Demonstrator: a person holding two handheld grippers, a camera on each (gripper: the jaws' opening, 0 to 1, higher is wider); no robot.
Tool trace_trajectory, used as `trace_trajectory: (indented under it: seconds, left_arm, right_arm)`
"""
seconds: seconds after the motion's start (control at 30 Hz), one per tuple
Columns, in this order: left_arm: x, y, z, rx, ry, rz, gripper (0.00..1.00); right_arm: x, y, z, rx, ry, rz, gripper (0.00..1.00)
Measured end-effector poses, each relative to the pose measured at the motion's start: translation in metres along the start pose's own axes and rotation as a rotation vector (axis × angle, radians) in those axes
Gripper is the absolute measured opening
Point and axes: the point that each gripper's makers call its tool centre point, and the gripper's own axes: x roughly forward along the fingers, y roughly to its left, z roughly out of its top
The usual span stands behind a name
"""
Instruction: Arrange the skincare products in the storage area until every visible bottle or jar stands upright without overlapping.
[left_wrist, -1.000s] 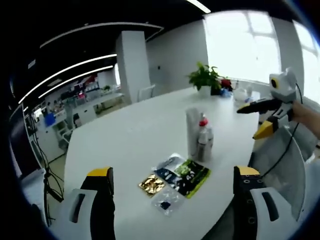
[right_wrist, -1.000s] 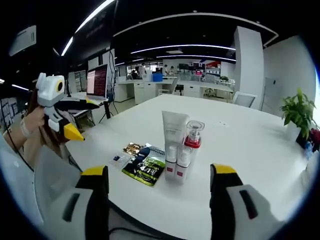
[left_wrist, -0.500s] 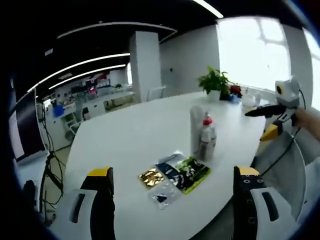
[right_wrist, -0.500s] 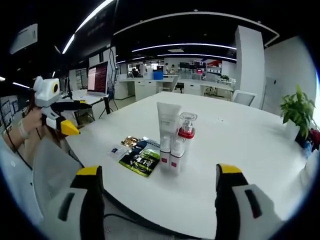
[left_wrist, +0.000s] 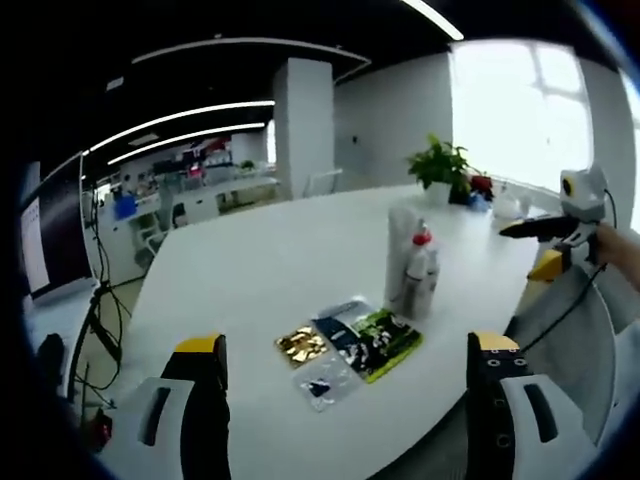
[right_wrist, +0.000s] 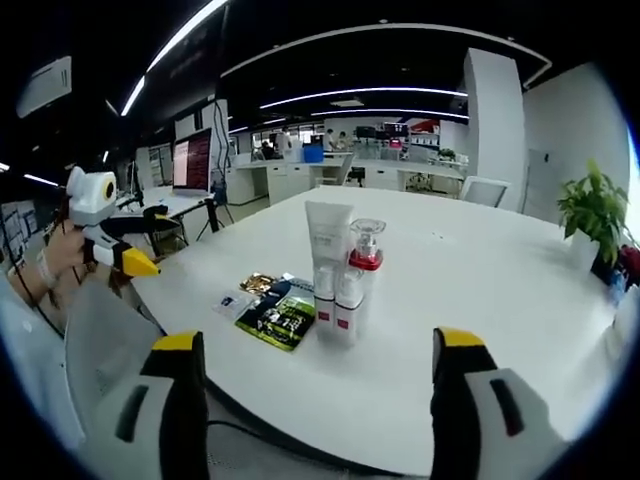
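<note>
both grippers are held above the near edge of a large white oval table (right_wrist: 480, 290), well apart from the products. the left gripper (left_wrist: 345, 400) has its black, yellow-tipped jaws spread wide with nothing between them; the right gripper (right_wrist: 315, 400) is likewise wide open and holds nothing.

the skincare items stand upright in a tight cluster mid-table: a tall white squeeze tube (right_wrist: 327, 240) standing on its cap, a clear pump bottle with a red collar (right_wrist: 364, 255) just beside it, and two small white bottles with red bases (right_wrist: 336, 305) in front, touching or nearly so, hard to tell at this size. in the left gripper view the same cluster (left_wrist: 412, 268) sits right of centre.

a fan of flat foil sachets, gold, dark blue and green-black (right_wrist: 268, 307), lies flat on the table just beside the bottles, overlapping each other.

a green potted plant (left_wrist: 445, 168) stands at the far end of the table.
</note>
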Motion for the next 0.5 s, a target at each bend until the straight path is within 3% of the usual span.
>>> trace_trajectory:
  seconds: [0.5]
  left_arm:
    - [0.0005,0.0001,0.0004,-0.014,-0.003,-0.001,0.97]
  right_arm:
    - [0.0016,0.0015,0.0016,0.001,-0.002,0.008,0.94]
